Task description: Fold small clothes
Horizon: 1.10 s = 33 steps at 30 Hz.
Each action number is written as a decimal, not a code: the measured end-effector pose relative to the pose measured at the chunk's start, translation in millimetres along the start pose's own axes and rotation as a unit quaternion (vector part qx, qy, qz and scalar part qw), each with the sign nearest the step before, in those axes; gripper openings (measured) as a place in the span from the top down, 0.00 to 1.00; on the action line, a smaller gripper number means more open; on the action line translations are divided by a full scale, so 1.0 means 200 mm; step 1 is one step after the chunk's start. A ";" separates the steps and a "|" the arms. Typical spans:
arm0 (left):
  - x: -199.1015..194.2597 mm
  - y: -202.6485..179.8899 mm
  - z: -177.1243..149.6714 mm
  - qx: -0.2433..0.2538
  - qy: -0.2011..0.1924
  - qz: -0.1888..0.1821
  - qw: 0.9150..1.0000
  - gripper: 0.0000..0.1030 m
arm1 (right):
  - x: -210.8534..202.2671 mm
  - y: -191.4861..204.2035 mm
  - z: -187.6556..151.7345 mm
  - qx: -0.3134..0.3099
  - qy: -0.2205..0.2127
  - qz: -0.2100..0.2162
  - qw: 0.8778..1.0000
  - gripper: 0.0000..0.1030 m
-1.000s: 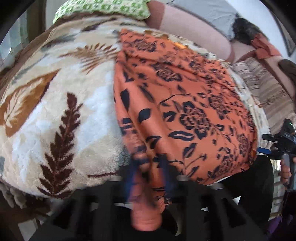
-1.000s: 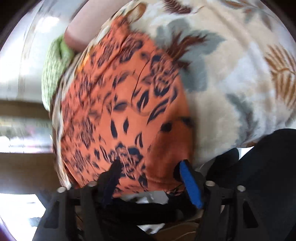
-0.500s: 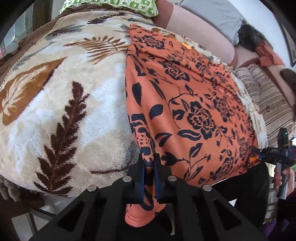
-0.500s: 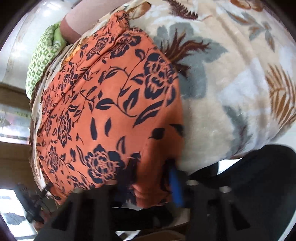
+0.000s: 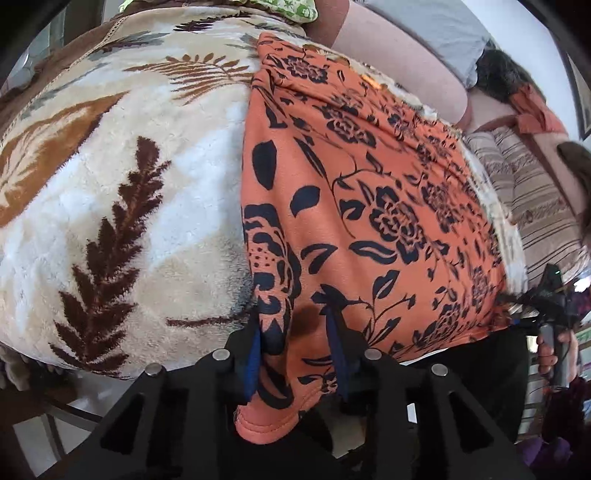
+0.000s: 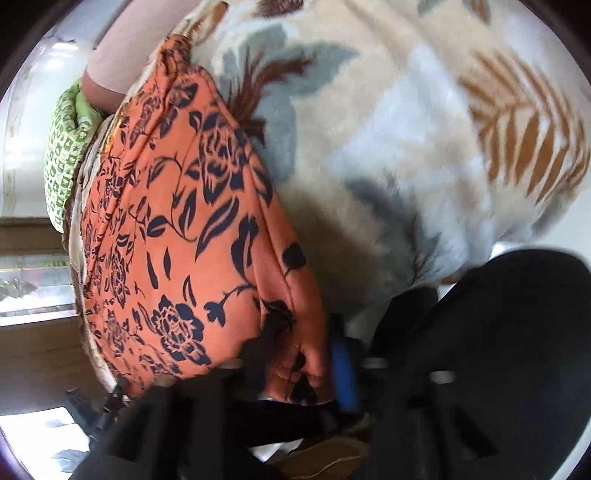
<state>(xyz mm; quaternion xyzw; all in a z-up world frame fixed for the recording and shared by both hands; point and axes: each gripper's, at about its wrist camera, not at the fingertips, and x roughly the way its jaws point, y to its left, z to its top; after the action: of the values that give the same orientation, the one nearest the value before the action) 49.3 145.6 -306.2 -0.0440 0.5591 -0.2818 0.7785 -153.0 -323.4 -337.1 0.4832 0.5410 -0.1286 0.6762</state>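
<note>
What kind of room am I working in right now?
Most likely a home living room or bedroom: the orange floral garment lies on a plush leaf-print blanket, with a green patterned cushion and a striped upholstered seat behind it.

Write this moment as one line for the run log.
left tongs: open around hem | right tongs: open around hem | orange floral garment: flat on leaf-print blanket
</note>
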 end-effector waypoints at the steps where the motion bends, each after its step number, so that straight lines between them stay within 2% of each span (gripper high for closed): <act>1: 0.00 -0.01 0.00 0.002 0.002 0.005 1.000 0.74 | 0.01 0.00 -0.01 0.003 -0.004 0.009 1.000 0.25; 2: 0.01 -0.01 0.01 0.005 0.004 0.013 1.000 0.84 | 0.01 0.00 -0.02 -0.002 -0.011 0.013 1.000 0.25; 3: 0.01 -0.01 0.01 0.004 0.008 0.016 1.000 0.88 | 0.01 0.02 -0.02 -0.019 -0.016 0.017 1.000 0.31; 4: 0.00 0.00 0.01 0.002 0.011 0.015 1.000 0.90 | 0.01 0.05 -0.03 -0.041 -0.021 0.023 0.999 0.50; 6: 0.00 0.03 0.00 -0.007 0.014 0.010 1.000 0.92 | 0.01 0.09 -0.05 -0.072 -0.024 0.010 0.997 0.80; 7: -0.01 0.04 0.00 -0.010 0.014 0.009 1.000 0.93 | 0.00 0.10 -0.05 -0.082 -0.027 -0.004 0.996 0.84; 10: -0.03 0.07 0.00 -0.024 0.011 -0.004 1.000 0.93 | -0.02 0.12 -0.07 -0.101 -0.029 -0.004 0.994 0.88; 12: -0.06 0.07 0.00 -0.034 0.008 -0.021 0.999 0.93 | -0.06 0.13 -0.08 -0.101 -0.028 0.021 0.994 0.89; 17: -0.18 0.02 0.05 -0.039 -0.013 -0.064 0.997 0.94 | -0.24 0.22 -0.05 -0.108 -0.043 0.117 0.986 0.90; 19: -0.25 0.00 0.10 -0.043 -0.025 -0.087 0.995 0.94 | -0.33 0.26 -0.02 -0.106 -0.055 0.166 0.979 0.90; 22: -0.35 -0.02 0.21 -0.046 -0.046 -0.111 0.992 0.94 | -0.45 0.32 0.04 -0.107 -0.076 0.215 0.968 0.90; 25: -0.40 -0.03 0.35 -0.057 -0.067 -0.136 0.987 0.94 | -0.56 0.35 0.16 -0.101 -0.096 0.237 0.962 0.90; 27: -0.41 0.00 0.45 -0.071 -0.074 -0.153 0.983 0.94 | -0.59 0.39 0.25 -0.099 -0.109 0.237 0.960 0.90; 33: -0.32 0.11 0.85 -0.114 -0.089 -0.153 0.978 0.94 | -0.62 0.49 0.63 -0.076 -0.165 0.232 0.956 0.90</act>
<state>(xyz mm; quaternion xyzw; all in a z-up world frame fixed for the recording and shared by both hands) 197.4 152.6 -198.0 -0.2425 0.5025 -0.3274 0.7626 -55.9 -417.1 -186.1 0.5146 0.3030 -0.0050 0.8021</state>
